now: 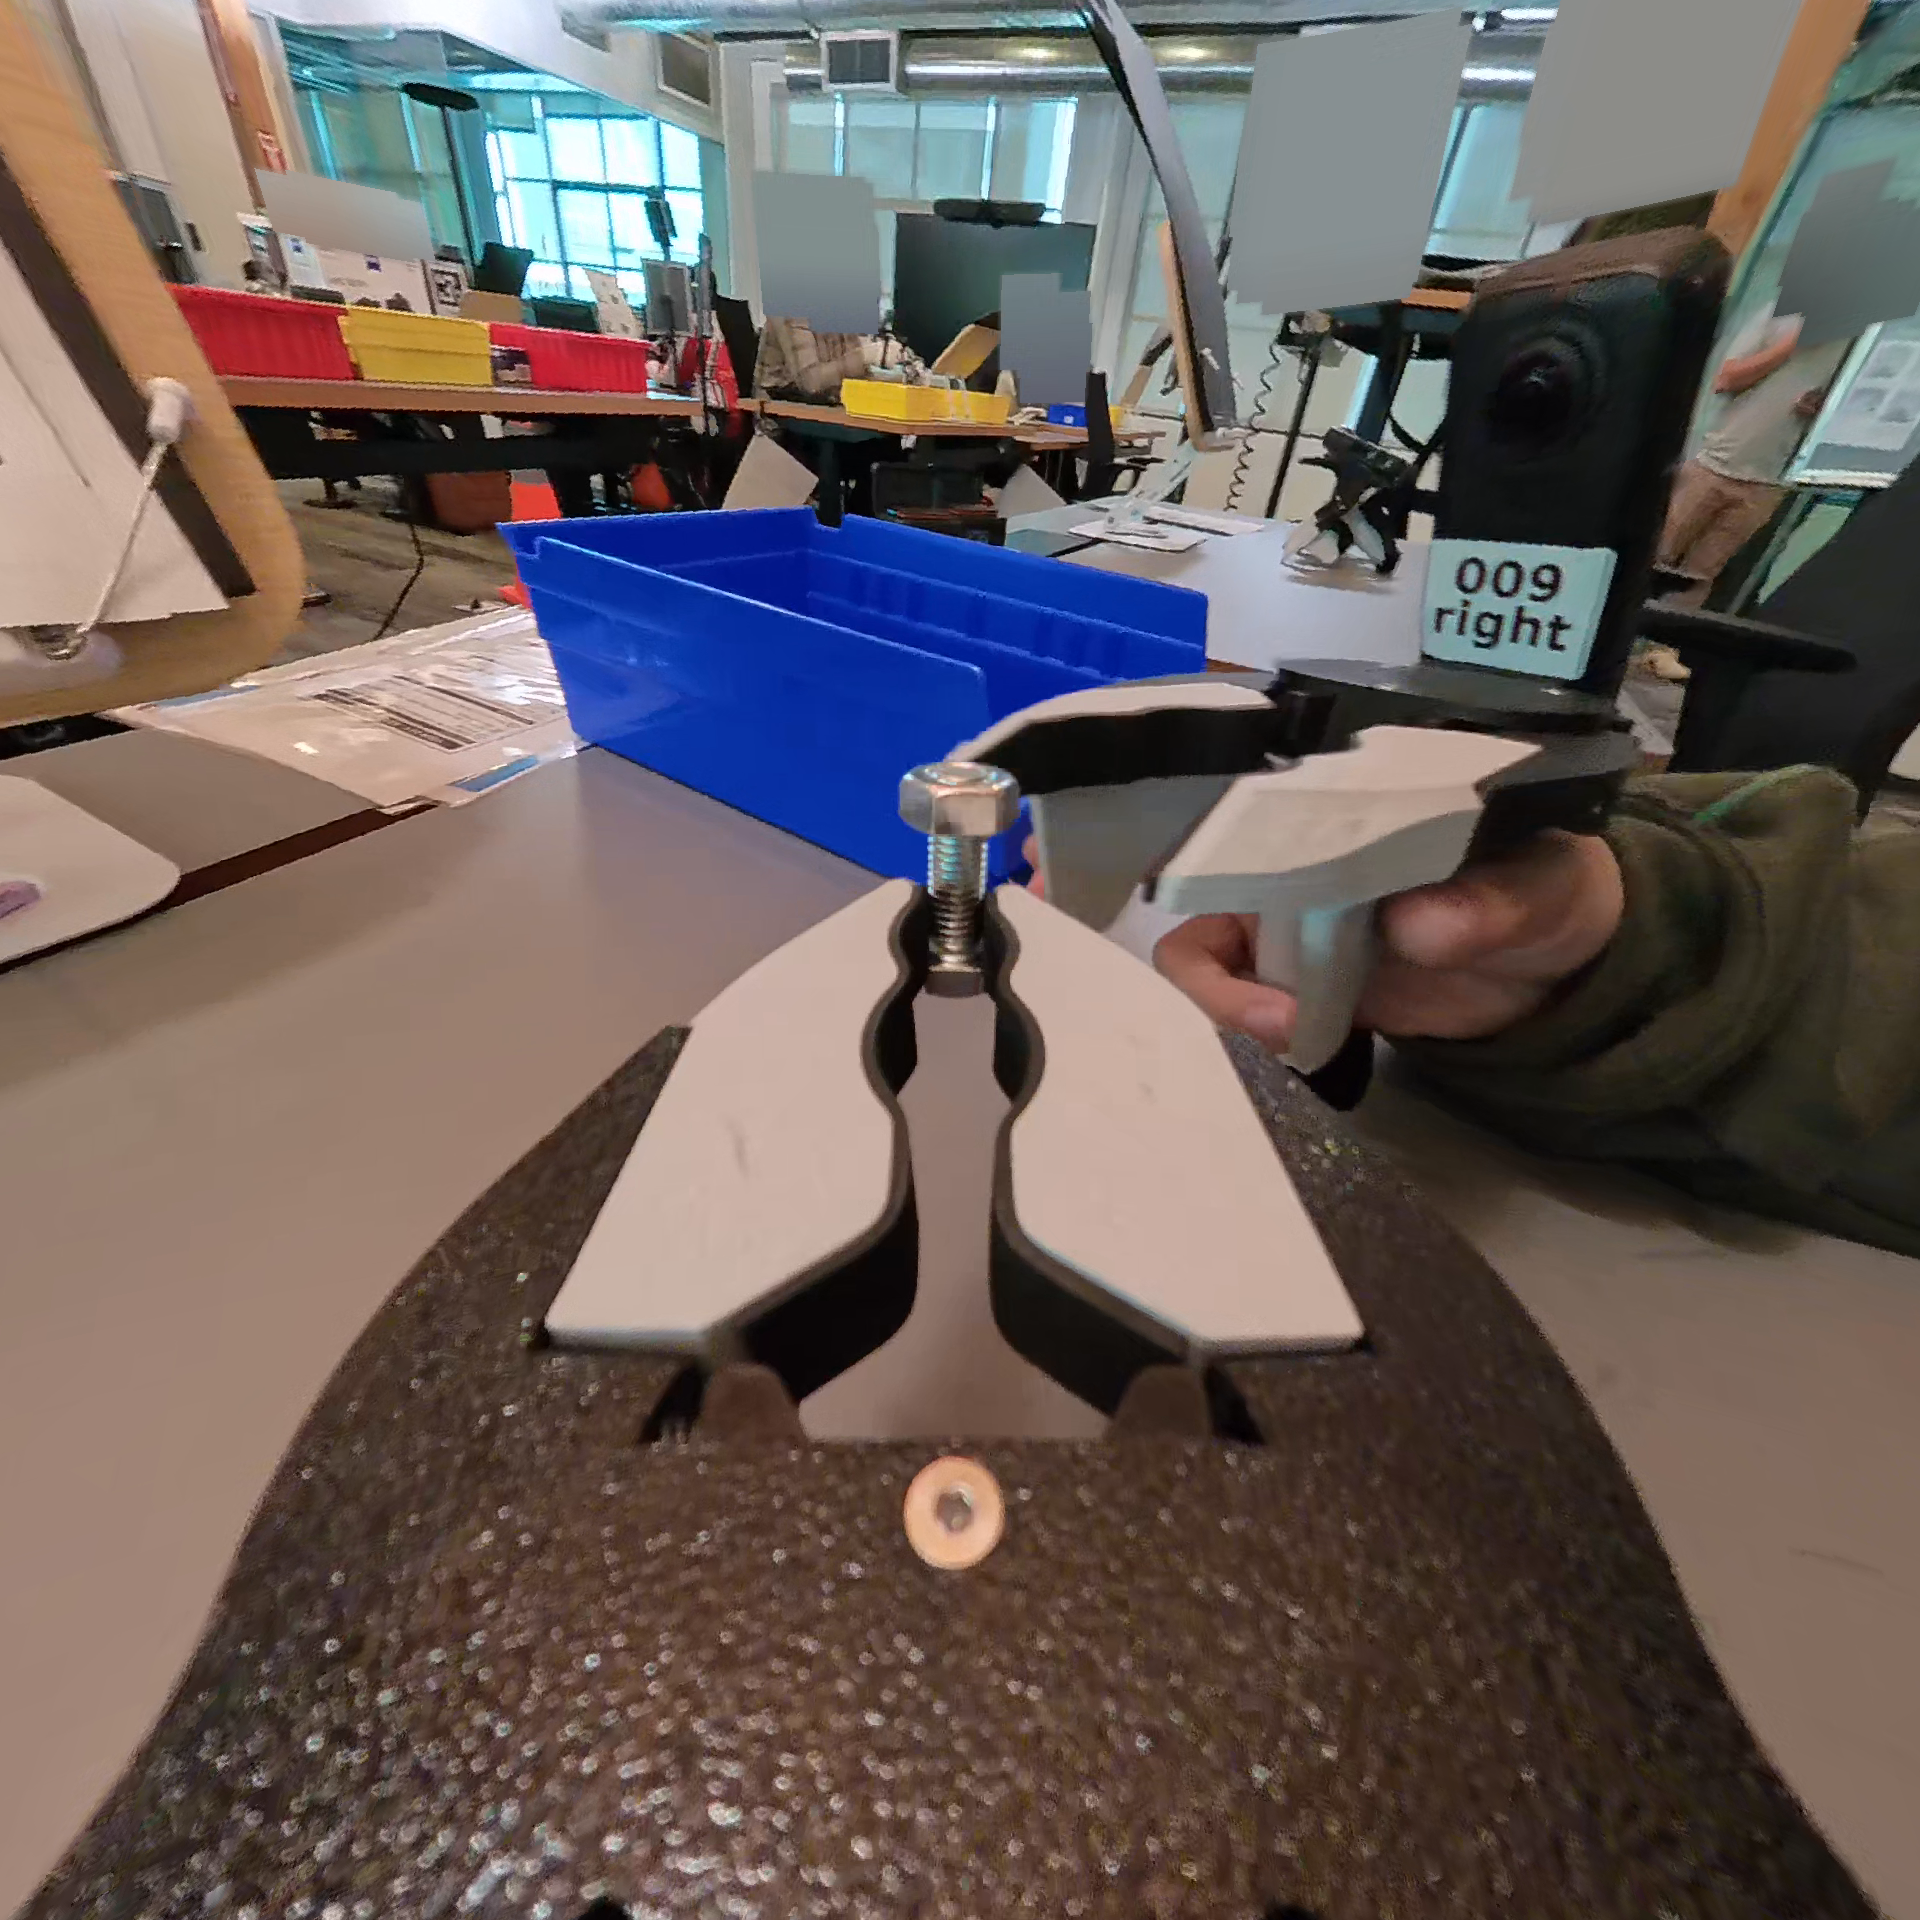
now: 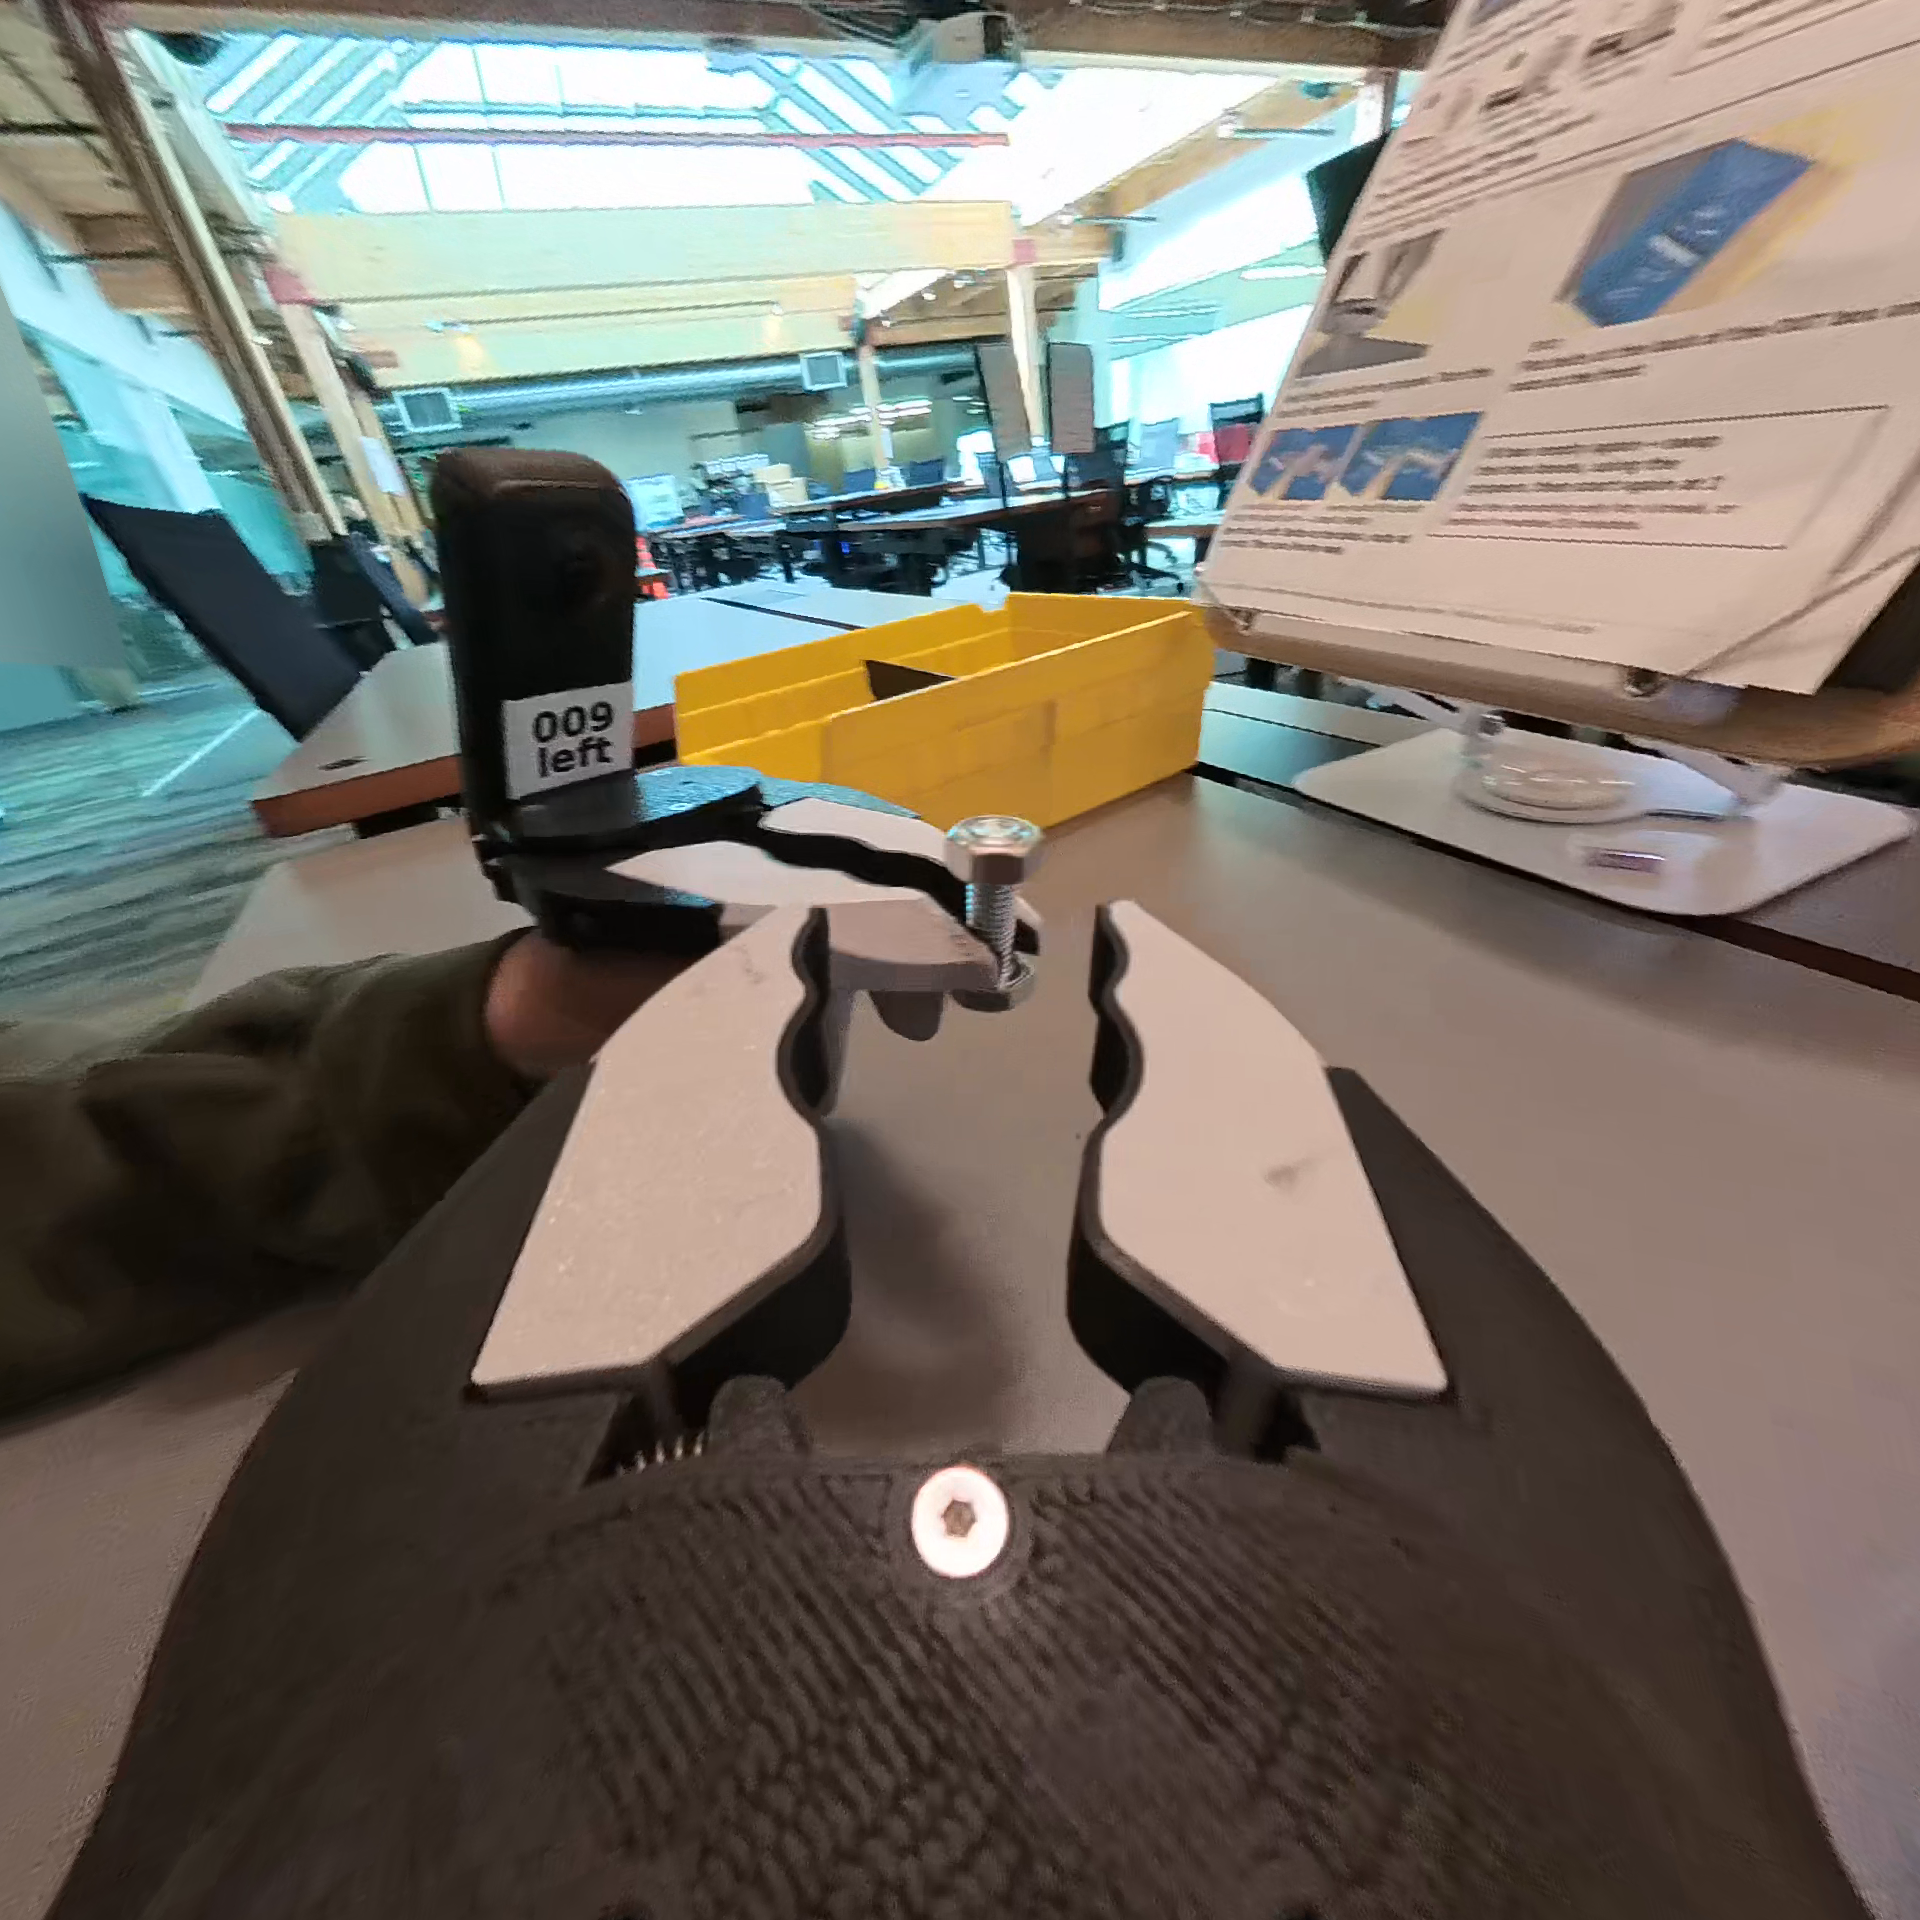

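Note:
My left gripper [image 1: 951, 920] is shut on a silver hex bolt [image 1: 956, 847] and holds it upright, head up, just above the grey table [image 1: 416, 1039]. A nut [image 1: 951, 977] sits on the lower end of the thread between the fingertips. My right gripper [image 2: 961, 925] is open, and the bolt [image 2: 992, 894] stands in the gap between its fingertips without touching them. In the left wrist view the right gripper [image 1: 1070, 831] comes in from the right, one fingertip close to the bolt head. The left gripper [image 2: 997, 966] shows in the right wrist view, coming in from the left.
A blue bin [image 1: 831, 665] stands on the table behind the bolt. A yellow bin [image 2: 935, 717] stands at the far side in the right wrist view. A document stand [image 2: 1558, 364] with a white base [image 2: 1714, 862] is at the right. A person's sleeves rest on the table. The tips of both grippers are at nearly the same place.

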The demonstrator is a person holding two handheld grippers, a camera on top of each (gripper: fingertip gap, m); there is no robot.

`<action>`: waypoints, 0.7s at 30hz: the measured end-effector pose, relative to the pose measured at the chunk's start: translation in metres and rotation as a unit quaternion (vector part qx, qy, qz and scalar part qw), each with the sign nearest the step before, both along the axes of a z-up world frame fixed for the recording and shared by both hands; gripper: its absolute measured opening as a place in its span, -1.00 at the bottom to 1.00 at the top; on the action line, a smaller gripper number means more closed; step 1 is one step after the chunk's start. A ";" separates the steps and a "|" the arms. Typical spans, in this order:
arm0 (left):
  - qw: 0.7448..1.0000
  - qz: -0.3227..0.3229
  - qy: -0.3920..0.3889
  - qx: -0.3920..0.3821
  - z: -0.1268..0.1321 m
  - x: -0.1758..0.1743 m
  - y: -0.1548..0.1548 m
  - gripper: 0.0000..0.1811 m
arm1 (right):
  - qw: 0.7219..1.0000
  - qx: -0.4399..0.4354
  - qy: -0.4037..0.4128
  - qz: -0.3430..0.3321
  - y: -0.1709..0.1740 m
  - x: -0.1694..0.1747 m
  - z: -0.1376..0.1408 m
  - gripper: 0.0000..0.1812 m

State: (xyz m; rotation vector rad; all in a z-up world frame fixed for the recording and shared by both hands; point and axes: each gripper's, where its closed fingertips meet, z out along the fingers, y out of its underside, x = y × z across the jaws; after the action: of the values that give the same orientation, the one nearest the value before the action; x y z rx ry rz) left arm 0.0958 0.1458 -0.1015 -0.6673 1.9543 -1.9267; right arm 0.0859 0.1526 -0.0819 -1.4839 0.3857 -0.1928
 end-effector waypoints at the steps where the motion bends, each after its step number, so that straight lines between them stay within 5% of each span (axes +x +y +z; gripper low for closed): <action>1: 1.000 -0.011 -0.002 0.006 -0.001 -0.003 -0.004 -0.90 | 1.000 0.001 0.003 -0.004 0.000 0.002 -0.001 -0.43; 7: 1.000 0.013 -0.001 0.028 -0.006 0.002 -0.003 -0.90 | 0.999 0.019 0.014 0.037 0.004 -0.010 0.005 -0.51; 9: 0.999 0.038 0.016 0.014 -0.006 0.009 0.008 -0.90 | 0.995 0.017 0.003 0.100 0.006 -0.026 0.007 -0.89; 14: 1.000 0.021 0.019 -0.008 -0.001 0.006 0.006 -0.90 | 1.000 0.017 0.010 0.019 -0.001 -0.004 0.004 -0.58; 21: 1.000 -0.009 0.010 0.021 -0.006 -0.003 -0.007 -0.90 | 0.999 0.030 0.032 -0.004 -0.006 0.006 0.002 -0.58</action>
State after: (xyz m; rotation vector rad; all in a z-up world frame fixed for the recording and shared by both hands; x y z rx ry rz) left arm 0.0931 0.1385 -0.1079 -0.6605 2.0134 -1.8920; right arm 0.0917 0.1465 -0.0798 -1.4315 0.4457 -0.1378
